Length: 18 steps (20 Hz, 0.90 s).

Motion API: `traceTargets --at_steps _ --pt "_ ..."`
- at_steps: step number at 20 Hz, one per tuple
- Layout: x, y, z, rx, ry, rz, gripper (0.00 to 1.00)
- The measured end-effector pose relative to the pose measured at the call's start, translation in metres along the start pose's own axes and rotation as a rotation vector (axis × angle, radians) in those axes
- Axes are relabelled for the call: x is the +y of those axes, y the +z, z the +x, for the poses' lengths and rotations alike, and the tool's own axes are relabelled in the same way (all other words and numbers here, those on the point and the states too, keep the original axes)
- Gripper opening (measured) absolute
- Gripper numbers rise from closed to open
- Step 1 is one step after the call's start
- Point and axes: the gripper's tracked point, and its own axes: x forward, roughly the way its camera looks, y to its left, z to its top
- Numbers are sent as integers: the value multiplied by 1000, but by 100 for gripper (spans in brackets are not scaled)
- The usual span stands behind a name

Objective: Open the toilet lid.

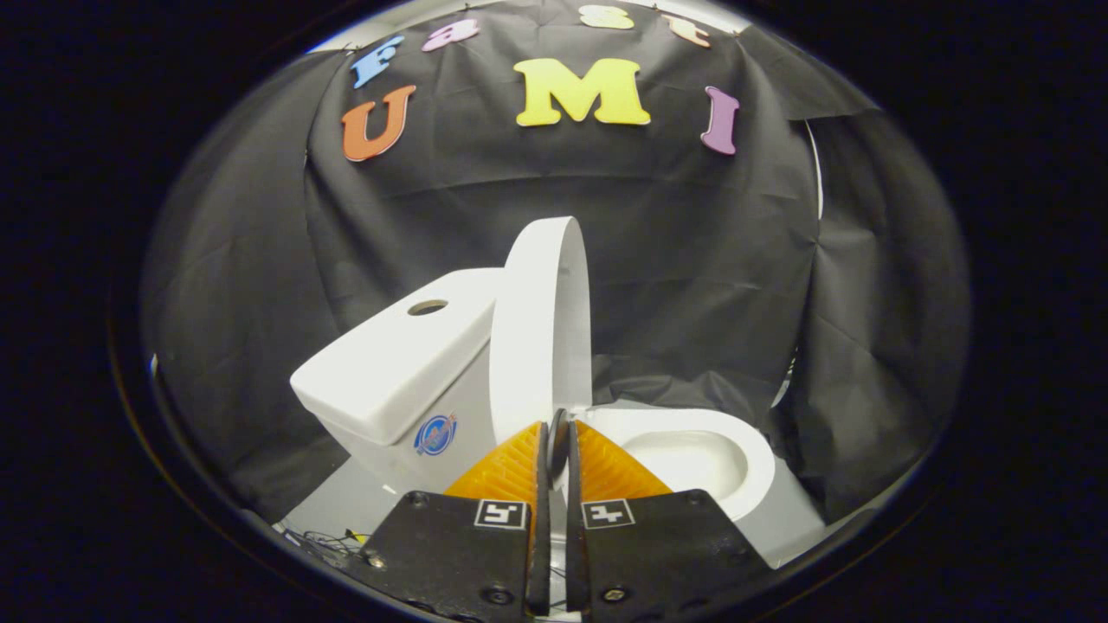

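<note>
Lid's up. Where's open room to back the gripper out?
Free: over the open bowl, right of the raised lid. Bare floor beside the tank, though cables lie there. Crowded: the gripper, nearly closed, sits right at the lid's base.

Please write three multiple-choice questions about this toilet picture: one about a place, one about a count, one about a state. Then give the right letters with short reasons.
1. Where is the round hole?
A. on top of the tank
B. on the bowl rim
C. on the lid

2. How many round holes show on the tank top?
A. one
B. two
C. three

3. How is the lid?
A. flat on the bowl
B. raised upright
C. taken off

Answers: 1 A, the hole sits on the tank. 2 A, a single hole shows. 3 B, the lid stands up beside the tank, the bowl is uncovered, and the gripper is nearly shut just ahead of the lid's lower edge.
</note>
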Motion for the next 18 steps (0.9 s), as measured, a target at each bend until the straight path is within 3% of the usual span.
traceTargets --at_steps 10,12,17,18 --pt "34 -11 8 34 -10 -126 14" --pt "35 -21 8 67 3 -148 22" --pt "45 -20 -1 -12 67 -233 49" --pt "43 -23 -10 -30 69 -235 61"
